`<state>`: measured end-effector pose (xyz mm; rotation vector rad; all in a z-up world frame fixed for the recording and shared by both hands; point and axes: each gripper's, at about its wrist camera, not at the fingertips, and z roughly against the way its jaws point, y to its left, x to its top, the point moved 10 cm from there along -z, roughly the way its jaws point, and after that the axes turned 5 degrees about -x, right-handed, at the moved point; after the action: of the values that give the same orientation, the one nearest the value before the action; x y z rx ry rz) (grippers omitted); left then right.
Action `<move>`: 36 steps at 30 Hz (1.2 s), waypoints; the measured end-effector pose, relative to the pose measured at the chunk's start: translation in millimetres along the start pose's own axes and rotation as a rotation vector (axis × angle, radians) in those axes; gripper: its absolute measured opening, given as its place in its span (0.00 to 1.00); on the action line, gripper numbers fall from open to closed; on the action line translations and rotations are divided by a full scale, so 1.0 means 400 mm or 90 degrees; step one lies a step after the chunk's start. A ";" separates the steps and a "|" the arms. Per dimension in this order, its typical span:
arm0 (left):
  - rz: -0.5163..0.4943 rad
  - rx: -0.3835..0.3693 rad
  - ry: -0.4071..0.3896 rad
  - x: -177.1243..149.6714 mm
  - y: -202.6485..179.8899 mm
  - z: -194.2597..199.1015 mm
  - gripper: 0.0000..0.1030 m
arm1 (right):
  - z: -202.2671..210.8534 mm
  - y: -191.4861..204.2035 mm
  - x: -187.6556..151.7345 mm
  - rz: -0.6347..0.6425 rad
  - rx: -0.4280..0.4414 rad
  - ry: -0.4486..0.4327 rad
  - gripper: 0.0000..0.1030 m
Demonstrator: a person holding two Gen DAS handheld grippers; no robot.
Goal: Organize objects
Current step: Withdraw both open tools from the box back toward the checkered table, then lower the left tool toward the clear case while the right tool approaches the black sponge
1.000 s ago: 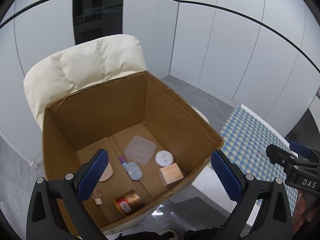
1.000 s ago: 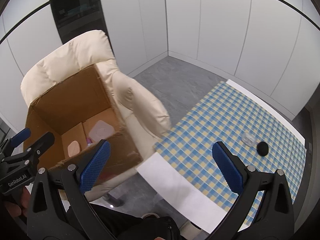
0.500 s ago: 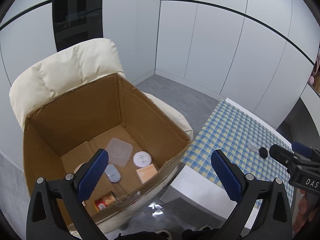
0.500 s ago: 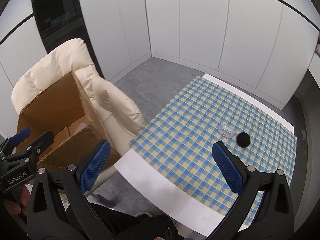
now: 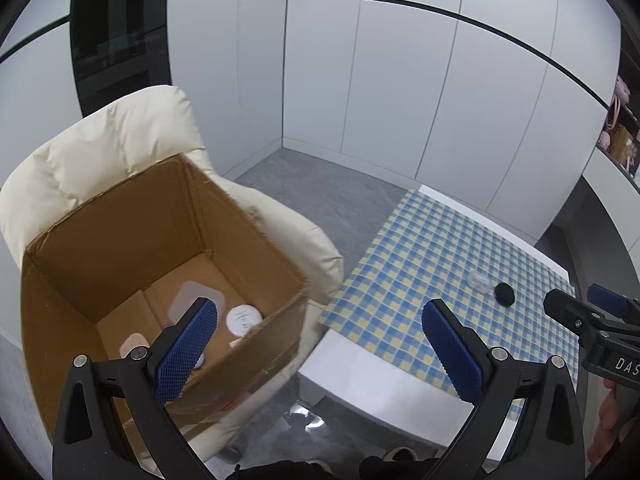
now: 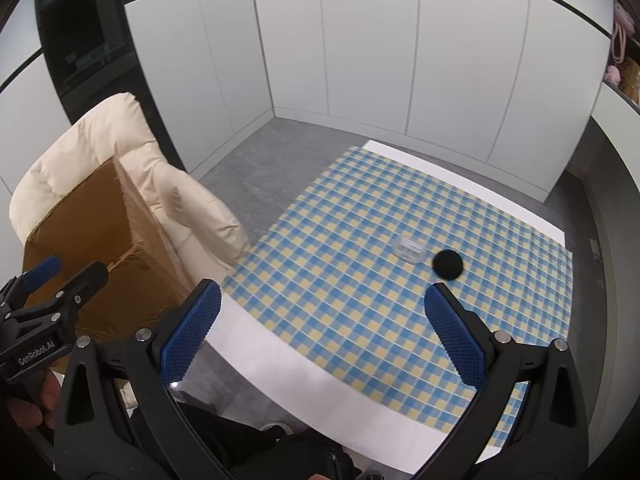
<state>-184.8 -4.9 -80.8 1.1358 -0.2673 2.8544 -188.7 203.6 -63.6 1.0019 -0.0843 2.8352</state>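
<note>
Both tongs — left tongs [image 5: 320,344], right tongs [image 6: 320,332] — are held wide open, empty. The small black round puff [image 6: 448,264] on the checked desk [image 6: 360,300] looks soft, light — best pinched across its edges.

Left gripper [image 5: 320,344] and right gripper [image 6: 320,326]: black frames, silver screws; blue ridged pads [image 6: 191,330]; white lettering.

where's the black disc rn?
On the checked cloth, far right part in both views, beside the clear case; black disc is clear of both grippers.
</note>
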 end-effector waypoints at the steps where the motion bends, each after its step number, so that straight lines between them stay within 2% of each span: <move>1: -0.002 -0.003 0.001 0.001 -0.009 -0.003 0.99 | 0.001 -0.012 -0.002 -0.004 -0.003 0.001 1.00; 20: -0.066 -0.053 0.015 -0.009 -0.207 -0.047 0.99 | 0.035 -0.222 -0.047 -0.066 -0.053 0.002 1.00; 36: -0.137 -0.099 0.044 -0.040 -0.366 -0.071 0.99 | 0.062 -0.347 -0.095 -0.104 -0.090 0.010 1.00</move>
<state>-175.2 144.3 -92.0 0.9716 -0.3354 2.6274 -124.0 334.4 -67.0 0.9121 -0.1899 2.6484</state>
